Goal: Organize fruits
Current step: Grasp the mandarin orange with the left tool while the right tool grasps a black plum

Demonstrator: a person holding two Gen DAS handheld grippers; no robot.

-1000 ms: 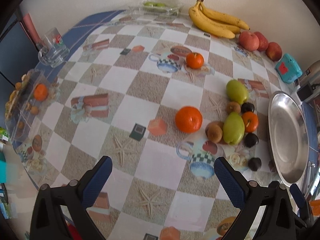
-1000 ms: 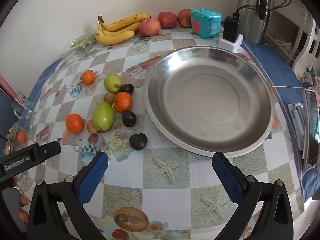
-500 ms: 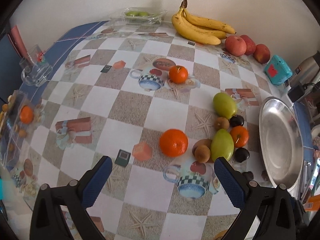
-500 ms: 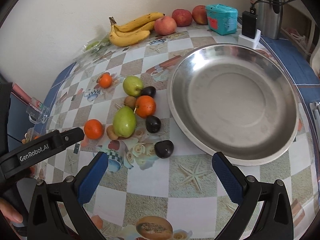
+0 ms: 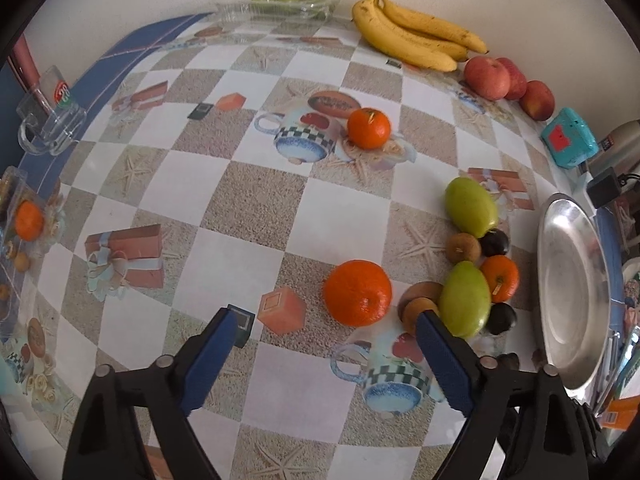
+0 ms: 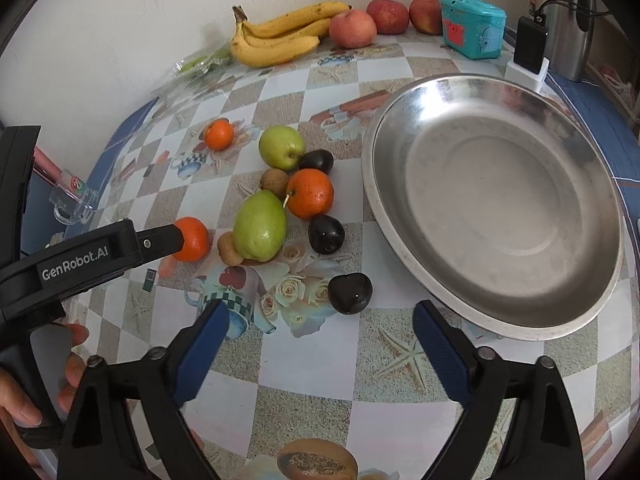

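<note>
The left claw (image 5: 324, 320) has just been closing a little yet stands wide, holding nothing; an orange (image 5: 357, 293) lies just ahead between its tips. The right claw (image 6: 320, 314), likewise narrowing and empty, has a dark plum (image 6: 350, 293) just ahead, the steel dish (image 6: 496, 204) ahead to its right.

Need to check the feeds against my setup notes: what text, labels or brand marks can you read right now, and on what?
"GenRobot.AI": white lettering on the black body of the left gripper, seen in the right wrist view.
Red and green round logo on the clear glass mug: too blurred to read.
Red sticker on the teal box: too small to read.
Label on the steel kettle: too small to read.
Nothing else legible.
</note>
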